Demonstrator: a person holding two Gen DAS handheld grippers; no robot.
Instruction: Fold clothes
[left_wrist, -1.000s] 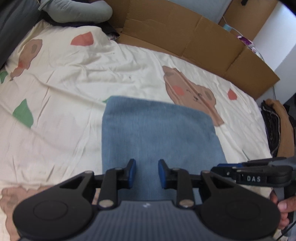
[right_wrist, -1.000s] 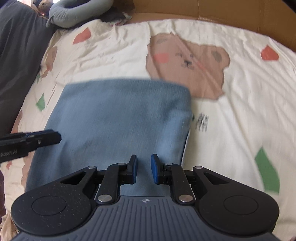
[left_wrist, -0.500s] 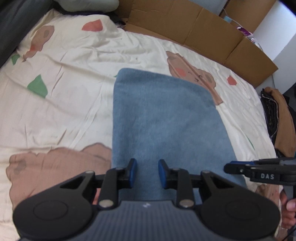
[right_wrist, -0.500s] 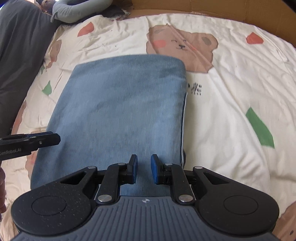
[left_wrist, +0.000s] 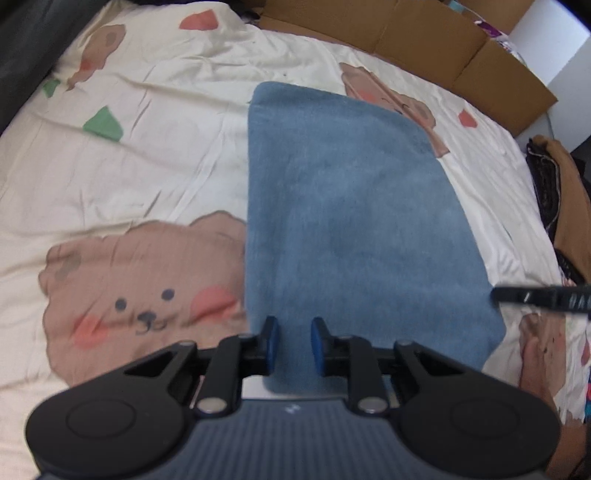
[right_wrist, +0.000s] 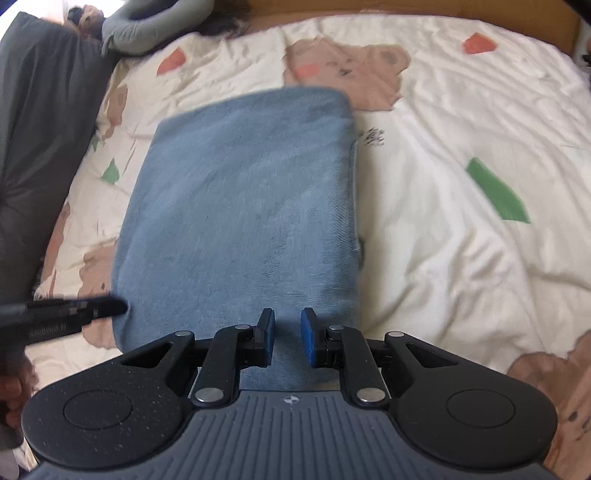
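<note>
The folded blue cloth (left_wrist: 354, 229) lies flat on the bear-print bedsheet (left_wrist: 147, 177), filling more of the centre than before. Left tongs (left_wrist: 294, 345) and right tongs (right_wrist: 287, 338), both narrow and empty, hover over its near edge.

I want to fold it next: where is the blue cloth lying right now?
The folded blue terry cloth lies flat on the cream bear-print bedsheet, centred in both wrist views, directly ahead of both hand-held grippers, its far edge beside a printed bear.

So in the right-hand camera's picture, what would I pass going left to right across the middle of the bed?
Dark grey bedding → small green patch → folded blue cloth → large green patch on the bear-print sheet.
</note>
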